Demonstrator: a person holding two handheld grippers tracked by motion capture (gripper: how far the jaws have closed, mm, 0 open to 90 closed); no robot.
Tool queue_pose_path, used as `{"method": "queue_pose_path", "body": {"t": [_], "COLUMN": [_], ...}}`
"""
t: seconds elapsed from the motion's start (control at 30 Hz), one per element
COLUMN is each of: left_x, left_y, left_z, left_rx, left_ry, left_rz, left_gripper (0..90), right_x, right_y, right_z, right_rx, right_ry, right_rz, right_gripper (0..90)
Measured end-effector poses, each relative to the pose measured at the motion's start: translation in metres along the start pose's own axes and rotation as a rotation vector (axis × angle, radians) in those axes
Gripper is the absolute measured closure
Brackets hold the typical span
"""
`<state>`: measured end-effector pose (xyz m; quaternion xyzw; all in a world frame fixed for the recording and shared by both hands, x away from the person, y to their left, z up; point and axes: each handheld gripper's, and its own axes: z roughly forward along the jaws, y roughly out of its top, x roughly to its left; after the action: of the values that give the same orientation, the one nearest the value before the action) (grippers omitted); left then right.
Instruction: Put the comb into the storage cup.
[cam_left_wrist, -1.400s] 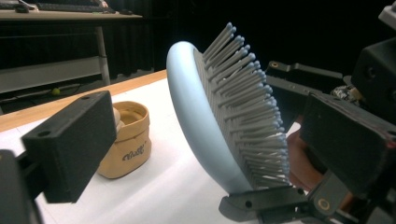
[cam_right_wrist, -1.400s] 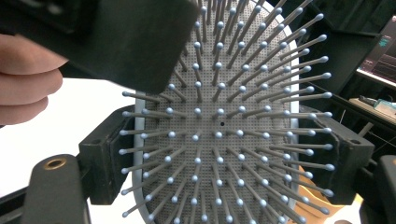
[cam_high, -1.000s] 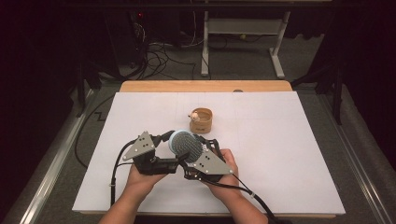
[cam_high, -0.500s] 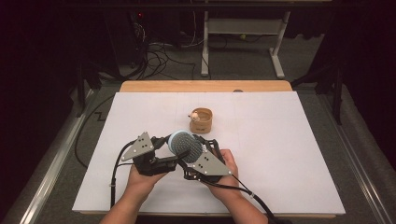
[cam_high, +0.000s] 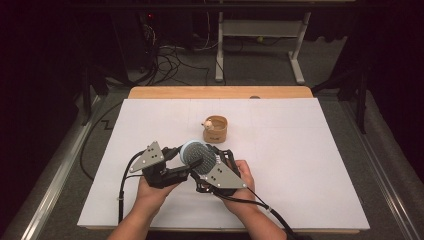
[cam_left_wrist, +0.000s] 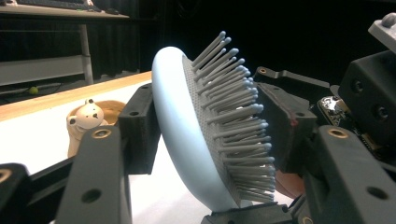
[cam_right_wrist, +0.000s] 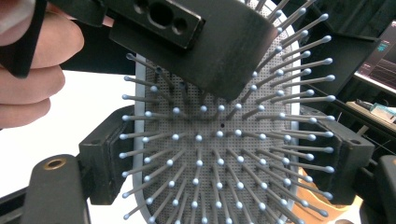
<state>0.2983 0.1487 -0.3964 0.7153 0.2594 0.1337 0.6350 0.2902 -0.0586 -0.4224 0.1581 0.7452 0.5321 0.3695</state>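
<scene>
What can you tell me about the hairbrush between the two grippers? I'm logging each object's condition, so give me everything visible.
The hairbrush has a pale blue, smooth, plastic-looking oval back and a grey perforated cushion set with straight grey pins tipped with small balls. It looks intact. It is held above the white table sheet, tilted on edge. The left gripper clamps it front to back, one jaw on the back and one against the pins. The right gripper grips the head's two side edges, facing the pins. Its handle cannot be made out.

Left gripper (cam_left_wrist: 205, 135) jaws clamp a pale-blue hairbrush (cam_left_wrist: 187, 140), bristles facing right. Bear figurine (cam_left_wrist: 86, 116) in wooden cup (cam_left_wrist: 109, 109) behind, near the table's far edge.
</scene>
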Motion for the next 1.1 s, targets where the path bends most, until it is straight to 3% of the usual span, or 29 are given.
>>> {"method": "queue_pose_path", "body": {"t": [0.53, 1.1], "left_x": [-0.004, -0.010], "left_y": [0.004, 0.006], "left_z": [-0.002, -0.002], "left_rx": [0.002, 0.000], "left_ry": [0.026, 0.049], "left_rz": [-0.006, 0.023], "left_gripper": [52.8, 55.9], "right_x": [0.002, 0.005], "right_y": [0.003, 0.005], "right_z": [0.000, -0.001], "right_rx": [0.010, 0.014], "right_ry": [-0.023, -0.060], "right_rz": [-0.021, -0.037], "right_gripper": [20.7, 20.3]}}
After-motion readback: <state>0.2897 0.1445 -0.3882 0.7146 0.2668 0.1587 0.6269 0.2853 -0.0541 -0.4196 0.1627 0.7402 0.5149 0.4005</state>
